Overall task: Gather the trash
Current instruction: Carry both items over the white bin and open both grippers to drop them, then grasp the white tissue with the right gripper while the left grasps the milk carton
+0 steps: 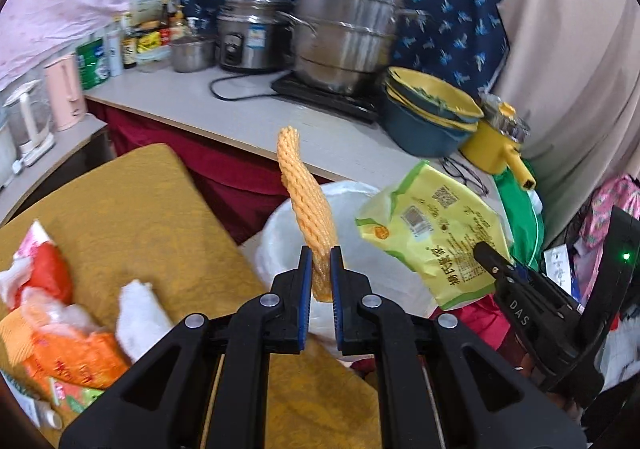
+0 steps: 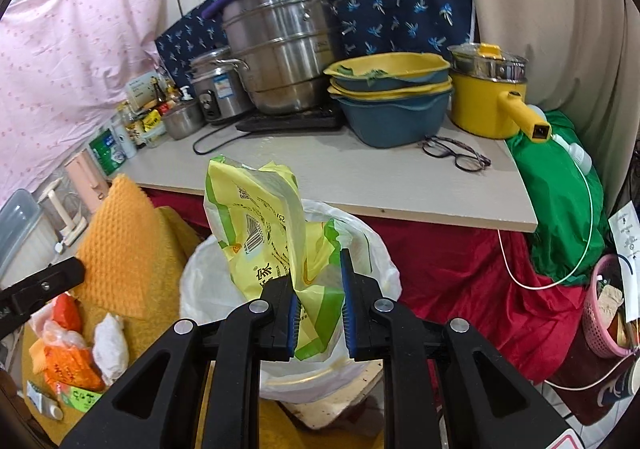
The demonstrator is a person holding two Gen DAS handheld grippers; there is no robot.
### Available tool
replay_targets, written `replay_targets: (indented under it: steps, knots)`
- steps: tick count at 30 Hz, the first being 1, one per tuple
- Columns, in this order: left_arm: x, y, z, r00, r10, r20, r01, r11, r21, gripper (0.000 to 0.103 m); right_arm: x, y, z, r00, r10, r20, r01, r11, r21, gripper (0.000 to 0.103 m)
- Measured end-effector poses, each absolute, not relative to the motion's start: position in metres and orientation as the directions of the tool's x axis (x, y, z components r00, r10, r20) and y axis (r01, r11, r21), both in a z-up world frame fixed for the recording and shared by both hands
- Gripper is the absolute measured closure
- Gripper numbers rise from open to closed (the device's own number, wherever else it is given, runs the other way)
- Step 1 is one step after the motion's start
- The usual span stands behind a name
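We've got one orange foam net [image 1: 308,209] pinched in our left gripper [image 1: 321,277], and our right gripper [image 2: 320,313] clamps one yellow-green wrapper [image 2: 264,225]. Both hang over the one white-lined bin [image 2: 372,249], with about four more scraps [image 1: 60,329] at 8 o'clock on the cushion [image 1: 132,209].

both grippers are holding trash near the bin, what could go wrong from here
1. The left gripper pinches only the bottom end of the orange foam fruit net; it stands tall and floppy, so it may fall outside the white bag-lined bin.
2. The right gripper holds the crumpled yellow-green plastic snack bag by one corner; its bulk could catch on the liner's rim.
3. The grippers are close together and may bump.
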State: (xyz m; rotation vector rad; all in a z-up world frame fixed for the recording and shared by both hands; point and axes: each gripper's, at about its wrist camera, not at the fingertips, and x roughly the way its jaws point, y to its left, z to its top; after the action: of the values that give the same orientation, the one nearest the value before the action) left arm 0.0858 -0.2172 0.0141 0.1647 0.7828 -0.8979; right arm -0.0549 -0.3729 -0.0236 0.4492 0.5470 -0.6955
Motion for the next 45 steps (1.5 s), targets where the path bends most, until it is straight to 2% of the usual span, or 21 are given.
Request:
replay_targets:
  steps: [9,11,13,15,18,23,31,41,45]
  knots:
    - [0.104,-0.266,-0.036,0.267,-0.620,-0.738,0.769,0.599,-0.224,0.092,-0.038,-0.391,-0.056,0.596,-0.460,-0.658,0.723,0.665,0.190,0.086]
    - [0.108,-0.267,-0.042,0.264,-0.617,-0.741,0.765,0.602,-0.228,0.091,-0.033,-0.393,-0.061,0.592,-0.454,-0.666,0.723,0.664,0.190,0.082]
    - [0.112,-0.267,-0.047,0.273,-0.613,-0.741,0.754,0.615,-0.231,0.077,-0.030,-0.393,-0.064,0.594,-0.452,-0.666,0.722,0.664,0.194,0.080]
    - [0.115,-0.265,-0.048,0.282,-0.618,-0.733,0.741,0.626,-0.243,0.054,-0.026,-0.394,-0.065,0.598,-0.450,-0.664,0.720,0.665,0.198,0.067]
    - [0.118,-0.256,-0.045,0.316,-0.622,-0.716,0.719,0.650,-0.247,0.038,-0.023,-0.391,-0.060,0.608,-0.454,-0.651,0.716,0.668,0.202,0.058]
    - [0.121,-0.239,-0.037,0.352,-0.614,-0.706,0.692,0.679,-0.245,0.031,-0.023,-0.380,-0.043,0.637,-0.460,-0.619,0.700,0.682,0.213,0.049]
    - [0.124,-0.188,-0.016,0.452,-0.580,-0.678,0.617,0.752,-0.232,0.022,-0.019,-0.347,-0.014,0.692,-0.442,-0.571,0.650,0.725,0.226,0.046]
    - [0.139,-0.092,-0.014,0.559,-0.458,-0.691,0.451,0.867,-0.209,0.017,0.006,-0.284,-0.002,0.749,-0.355,-0.559,0.549,0.806,0.223,0.045]
    - [0.149,-0.043,-0.021,0.597,-0.360,-0.717,0.350,0.921,-0.171,0.017,0.022,-0.255,-0.007,0.760,-0.310,-0.571,0.500,0.840,0.210,0.045]
